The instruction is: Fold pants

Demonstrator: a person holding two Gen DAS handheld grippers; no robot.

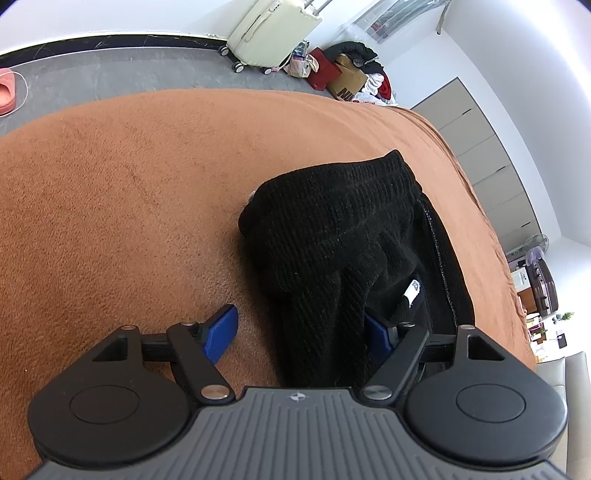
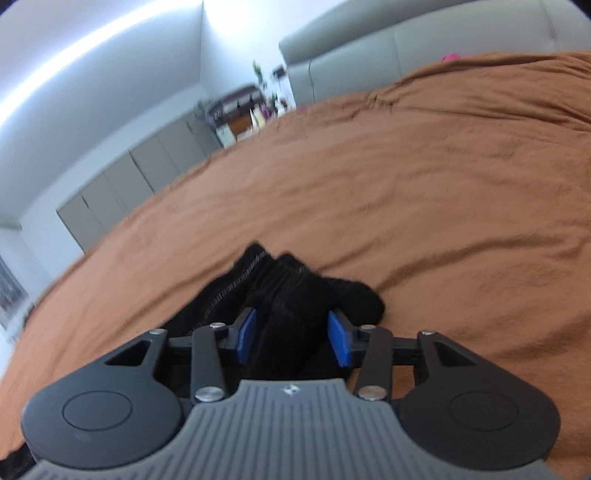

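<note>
Black ribbed pants (image 1: 332, 236) lie bunched and partly folded on the brown bed cover (image 1: 129, 184). My left gripper (image 1: 299, 334) is open, its blue pads (image 1: 221, 334) spread wide, with a thick fold of the pants lying between them; the right pad is half hidden by cloth. In the right wrist view the pants (image 2: 288, 295) also lie between the blue pads (image 2: 246, 334) of my right gripper (image 2: 291, 338), which is open around the fabric without pinching it. The right view is blurred.
The brown bed cover (image 2: 424, 184) stretches far to the right. A cream suitcase (image 1: 273, 29), bags and clothes (image 1: 347, 77) stand on the grey floor beyond the bed. Grey cabinets (image 1: 480, 147) line the wall. A grey headboard (image 2: 406, 40) is behind the bed.
</note>
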